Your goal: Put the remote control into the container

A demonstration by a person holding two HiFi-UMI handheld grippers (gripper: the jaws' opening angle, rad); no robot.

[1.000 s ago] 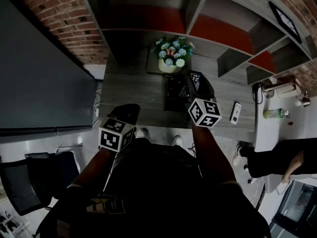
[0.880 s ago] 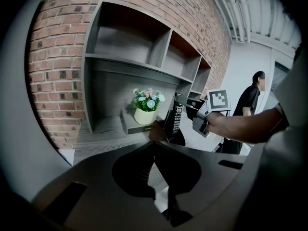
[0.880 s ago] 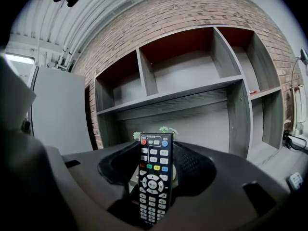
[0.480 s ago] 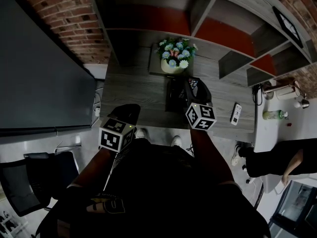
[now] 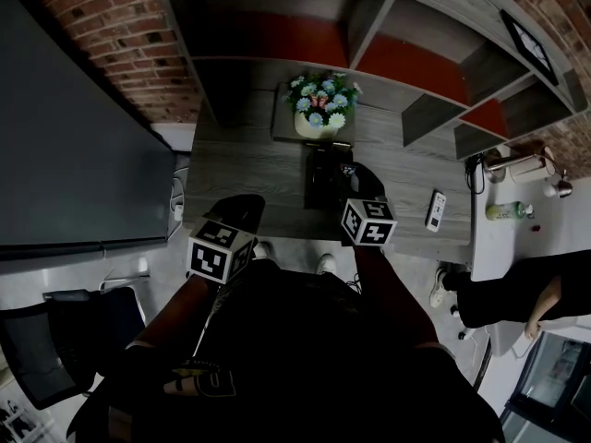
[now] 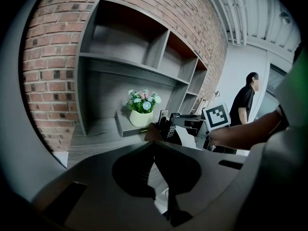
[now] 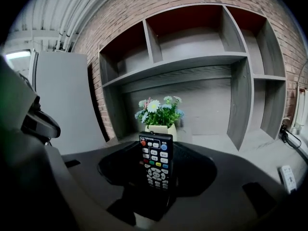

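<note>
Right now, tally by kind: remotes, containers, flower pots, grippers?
Remotes: 2, the black remote in the right gripper and the white remote on the desk
Containers: 1, the black container
Flower pots: 1, the flower pot
Grippers: 2, the left gripper and the right
Total: 6

Fingers of left gripper (image 6: 153, 143) meet; right gripper (image 7: 155, 176) clamps remote control (image 7: 155, 159).
</note>
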